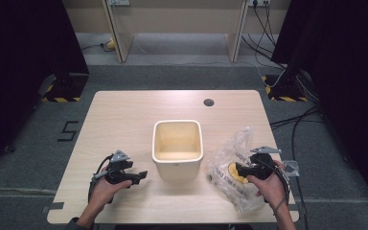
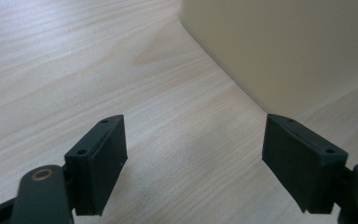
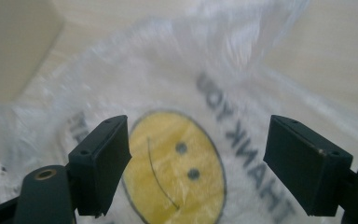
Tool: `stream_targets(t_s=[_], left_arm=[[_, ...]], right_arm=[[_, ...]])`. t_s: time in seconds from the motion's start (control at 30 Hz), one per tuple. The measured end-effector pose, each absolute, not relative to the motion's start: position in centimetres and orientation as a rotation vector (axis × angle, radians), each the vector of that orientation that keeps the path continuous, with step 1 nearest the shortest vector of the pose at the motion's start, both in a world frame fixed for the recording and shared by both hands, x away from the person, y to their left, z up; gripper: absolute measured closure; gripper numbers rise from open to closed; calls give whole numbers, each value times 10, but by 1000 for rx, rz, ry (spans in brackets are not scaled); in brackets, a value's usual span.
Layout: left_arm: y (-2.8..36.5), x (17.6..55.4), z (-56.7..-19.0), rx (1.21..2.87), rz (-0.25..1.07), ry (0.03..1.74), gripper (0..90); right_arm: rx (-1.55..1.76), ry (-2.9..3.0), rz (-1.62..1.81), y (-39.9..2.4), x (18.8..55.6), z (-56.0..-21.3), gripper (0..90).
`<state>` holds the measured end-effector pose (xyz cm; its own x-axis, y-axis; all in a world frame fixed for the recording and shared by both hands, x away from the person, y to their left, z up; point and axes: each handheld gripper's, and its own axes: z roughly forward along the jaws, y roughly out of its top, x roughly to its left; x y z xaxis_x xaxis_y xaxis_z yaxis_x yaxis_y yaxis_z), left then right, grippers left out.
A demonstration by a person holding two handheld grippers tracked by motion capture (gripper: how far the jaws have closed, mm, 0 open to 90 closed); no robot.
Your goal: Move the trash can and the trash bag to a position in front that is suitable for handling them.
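Flanking the tub [image 1: 178, 148], both tools spread: left tool [image 1: 141, 175] over bare wood, right tool [image 3: 193, 163] over bag [image 1: 230, 167]

The crumpled clear plastic bag [image 3: 177, 107] carries dark printed lettering "THANK YOU" [image 3: 256, 158], readable in the right gripper view between the jaws and toward the right jaw, beside a yellow smiley face [image 3: 172, 168] printed on the same bag. Further letters near the left jaw are too blurred to read. The grey floor [image 1: 38, 143] bears a black numeral "5" [image 1: 68, 131], well left of the left gripper.
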<state>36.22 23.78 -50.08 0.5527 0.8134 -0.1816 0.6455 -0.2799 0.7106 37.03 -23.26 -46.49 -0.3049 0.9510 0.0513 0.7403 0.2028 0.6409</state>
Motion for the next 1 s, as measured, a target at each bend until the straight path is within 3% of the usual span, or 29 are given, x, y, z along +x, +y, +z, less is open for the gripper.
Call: stream_targets(t_s=[0.27,0.33,0.4,0.53,0.77,1.0], left_arm=[[243,354,-502,2031,263,1183,211],[244,353,-502,2025,263,1185,211],[245,354,-502,2027,262,1186,211],[246,354,-502,2024,262,1189,211],[244,352,-501,2027,260,1184,211],[247,351,-501,2025,265,1191,211]], right_arm=[[1565,2193,728,-235,386,-492,217],[1427,2295,750,-234,398,-500,227],[1215,2409,811,-234,410,-499,307],[1132,2383,862,-237,420,-486,275],[1429,2175,894,-231,386,-460,237],[1252,2320,766,-205,358,-465,238]])
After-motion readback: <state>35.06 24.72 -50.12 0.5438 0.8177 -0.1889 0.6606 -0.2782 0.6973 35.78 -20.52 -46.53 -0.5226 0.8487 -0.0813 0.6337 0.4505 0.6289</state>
